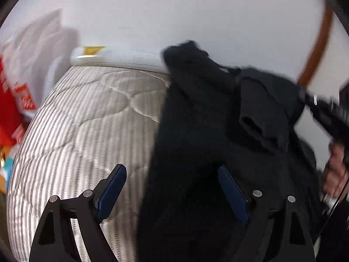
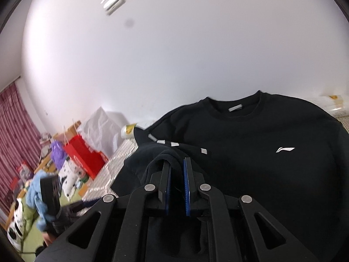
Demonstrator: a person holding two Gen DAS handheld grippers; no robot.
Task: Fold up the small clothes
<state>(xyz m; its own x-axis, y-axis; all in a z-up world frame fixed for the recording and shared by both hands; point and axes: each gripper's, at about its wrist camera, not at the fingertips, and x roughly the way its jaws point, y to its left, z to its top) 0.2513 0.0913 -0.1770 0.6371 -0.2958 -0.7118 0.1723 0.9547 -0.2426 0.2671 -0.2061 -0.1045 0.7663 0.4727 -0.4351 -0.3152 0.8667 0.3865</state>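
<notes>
Right wrist view: right tool [image 2: 177, 163] pinches a sleeve [image 2: 165, 152] of the sweatshirt [image 2: 261, 135] at lower centre; left tool [image 1: 172, 174] gapes, so the fold may bunch or slip.

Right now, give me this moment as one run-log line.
left tongs: open, empty | right tongs: shut on black sweatshirt sleeve cuff | sweatshirt: front up on striped mattress

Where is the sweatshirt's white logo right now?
In the right wrist view the logo sits on the chest of the black sweatshirt, right of the right gripper, below the collar.
</notes>
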